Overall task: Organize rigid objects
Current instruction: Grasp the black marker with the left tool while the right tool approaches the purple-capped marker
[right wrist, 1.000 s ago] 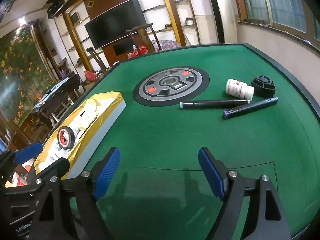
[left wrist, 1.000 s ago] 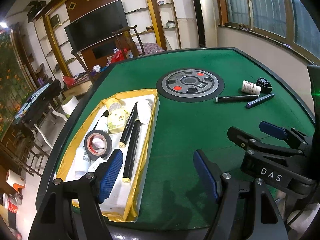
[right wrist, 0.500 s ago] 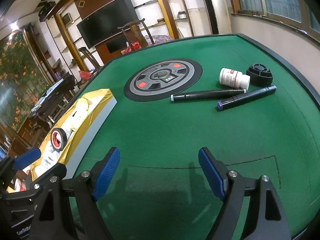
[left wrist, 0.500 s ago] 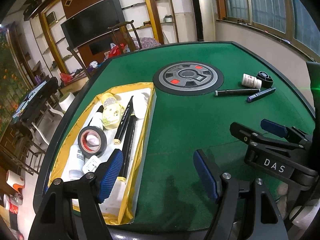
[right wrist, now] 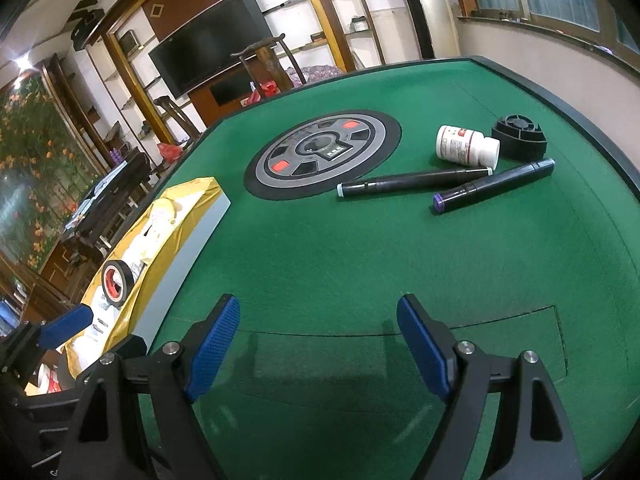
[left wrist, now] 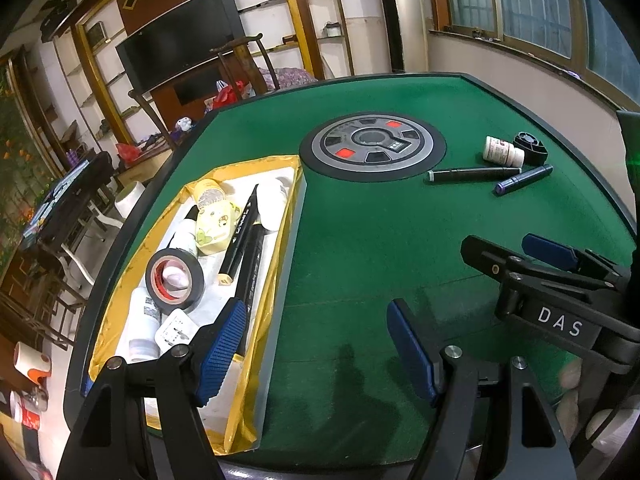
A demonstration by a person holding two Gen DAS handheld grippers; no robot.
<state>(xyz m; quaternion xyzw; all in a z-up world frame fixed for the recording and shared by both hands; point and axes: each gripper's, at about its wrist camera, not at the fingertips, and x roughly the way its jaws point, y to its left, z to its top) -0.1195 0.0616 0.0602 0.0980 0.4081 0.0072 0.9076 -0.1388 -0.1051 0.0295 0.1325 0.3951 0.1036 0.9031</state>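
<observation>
Across the left wrist view, the left hand-held gripper (left wrist: 316,344) hangs spread and empty at six o'clock, its left pad over the inner wall of the gold-lined tray (left wrist: 280,248), which sits along the green surface (left wrist: 360,240) at its nine o'clock edge, holding a tape roll (left wrist: 175,282), markers and bottles. Bare felt lies between the tray and the loose things at two o'clock: a white bottle (left wrist: 502,152), a black cap (left wrist: 530,147) and two markers (left wrist: 474,174). In the right wrist view, the right hand-held gripper (right wrist: 318,344) is likewise spread and empty over open felt; the white bottle (right wrist: 466,146), black cap (right wrist: 520,136) and markers (right wrist: 412,182) lie at one o'clock, near the far right rim.
</observation>
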